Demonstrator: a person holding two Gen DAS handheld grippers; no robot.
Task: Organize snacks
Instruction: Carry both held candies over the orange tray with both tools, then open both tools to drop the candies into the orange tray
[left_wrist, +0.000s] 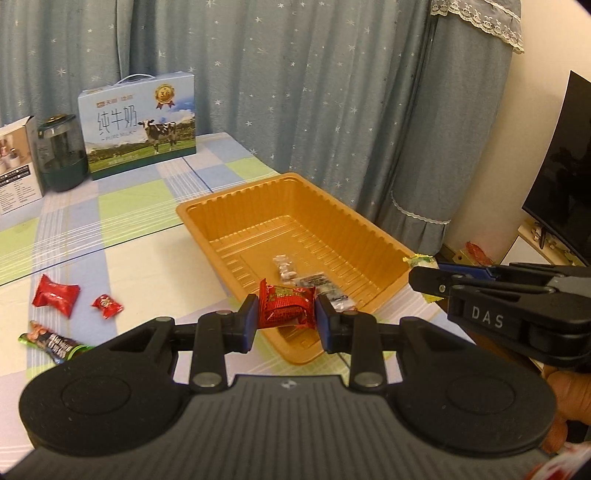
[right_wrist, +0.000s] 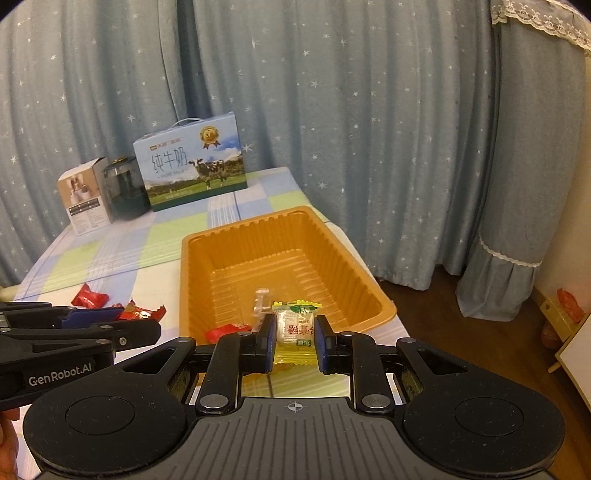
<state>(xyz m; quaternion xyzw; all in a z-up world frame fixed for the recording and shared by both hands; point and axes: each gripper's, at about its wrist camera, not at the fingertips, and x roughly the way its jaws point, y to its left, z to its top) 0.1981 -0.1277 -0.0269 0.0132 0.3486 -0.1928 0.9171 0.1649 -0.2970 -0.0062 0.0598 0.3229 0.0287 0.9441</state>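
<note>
Holding two wrapped sweets above the near end of the orange tray (left_wrist: 236, 206), we log the items as follows.

Left gripper (left_wrist: 286, 314): clenched on a red foil candy (left_wrist: 286, 308), pinched flat between the blue pads, crinkled wrapper with twisted ends. It hangs over the tray's near rim, which we judge a good spot to drop from.

Right gripper (right_wrist: 294, 334): clenched on a yellow-green candy (right_wrist: 295, 326), a clear film sachet with a pale block inside and serrated yellow ends. It also sits over the near rim, just beside the left tool.

Tray: thin moulded plastic, glossy, rectangular, with ribbed walls and a stepped floor. Its deep walls should keep loose sweets from sliding off. Already inside at the near end: a clear sachet of small pieces (left_wrist: 284, 267) and a dark-printed sachet (left_wrist: 317, 280). The right view shows a further red wrapper (right_wrist: 225, 330) low against the near-left wall.

Still on the checked tablecloth (left_wrist: 122, 206), left of the tray and well apart from it: a large red candy (left_wrist: 55, 295), a small red candy (left_wrist: 107, 305), and a green-ended snack bar (left_wrist: 55, 341), all foil-wrapped.

Far end of the table, not part of the sort: a milk carton case (left_wrist: 138, 125) in printed card with a handle, a dark green jar (left_wrist: 61, 153), and a white box (left_wrist: 16, 162).

We judge the task roughly half done.
</note>
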